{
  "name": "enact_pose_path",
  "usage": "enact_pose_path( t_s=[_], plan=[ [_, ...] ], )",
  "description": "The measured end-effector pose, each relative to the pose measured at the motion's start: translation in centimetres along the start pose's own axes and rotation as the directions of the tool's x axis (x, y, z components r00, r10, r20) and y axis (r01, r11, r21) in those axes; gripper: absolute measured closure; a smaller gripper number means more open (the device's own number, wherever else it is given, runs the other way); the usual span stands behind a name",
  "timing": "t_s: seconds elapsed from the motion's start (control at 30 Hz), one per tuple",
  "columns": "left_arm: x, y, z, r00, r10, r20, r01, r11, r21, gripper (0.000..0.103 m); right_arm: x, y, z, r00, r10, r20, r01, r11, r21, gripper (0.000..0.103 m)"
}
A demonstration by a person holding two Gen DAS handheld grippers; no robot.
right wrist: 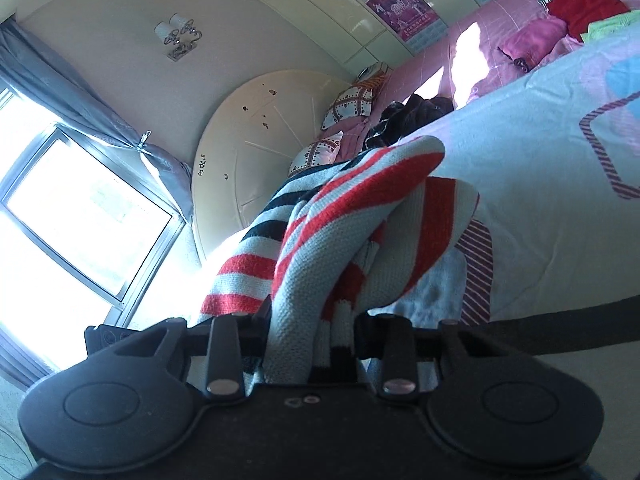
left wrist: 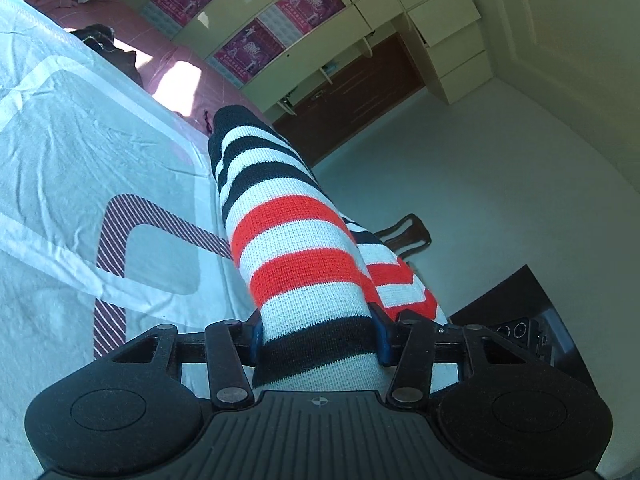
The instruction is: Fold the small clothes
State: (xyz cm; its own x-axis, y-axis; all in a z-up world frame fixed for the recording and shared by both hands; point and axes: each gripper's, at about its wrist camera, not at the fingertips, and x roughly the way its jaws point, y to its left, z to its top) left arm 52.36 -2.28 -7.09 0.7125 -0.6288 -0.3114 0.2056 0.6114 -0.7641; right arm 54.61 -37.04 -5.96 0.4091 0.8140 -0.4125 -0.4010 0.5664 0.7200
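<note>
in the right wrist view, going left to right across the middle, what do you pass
window → grey curtain → round cream headboard → striped knit garment clamped in the right gripper → white bed cover with its striped maroon band

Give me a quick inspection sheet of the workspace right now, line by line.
Surface: bed sheet, pale, wrinkled, striped motifs.
Job's things: striped knit garment, red, white and dark bands, held by both grippers.
Clutter: dark clothes heap, red and pink clothes, patterned pillows.
Grippers: left gripper shut on the knit; right gripper shut on bunched knit.
Cables: black strap by right gripper.
Surroundings: window, headboard, cabinets with posters.
</note>
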Motion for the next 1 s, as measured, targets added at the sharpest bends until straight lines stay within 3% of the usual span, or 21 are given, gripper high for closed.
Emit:
enact_pose_path(
  t_s=[0.2, 0.4, 1.0],
  plan=[
    [-2.5, -2.0, 0.5, 1.000, -0.021, 0.023, 0.021, 1.000, 0.022, 0.054, -1.0, 2.8, 0.4, 1.000, -0.002, 0.007, 0.003, 0.999, -0.037, 0.068],
    [-7.2, -1.1, 2.0, 0.999, -0.020, 0.051, 0.018, 0.999, 0.038, 0.054, 1.7, 6.4, 0.2, 1.000, 0.012, -0.001, -0.012, 0.998, -0.070, 0.068],
    [-24.2, 10.3, 7.3, 0.986, 0.086, 0.143, -0.086, 0.996, -0.009, 0.054, 19.7, 18.3, -3.1, 0.990, 0.090, -0.111, -0.102, 0.989, -0.110, 0.068]
  ],
)
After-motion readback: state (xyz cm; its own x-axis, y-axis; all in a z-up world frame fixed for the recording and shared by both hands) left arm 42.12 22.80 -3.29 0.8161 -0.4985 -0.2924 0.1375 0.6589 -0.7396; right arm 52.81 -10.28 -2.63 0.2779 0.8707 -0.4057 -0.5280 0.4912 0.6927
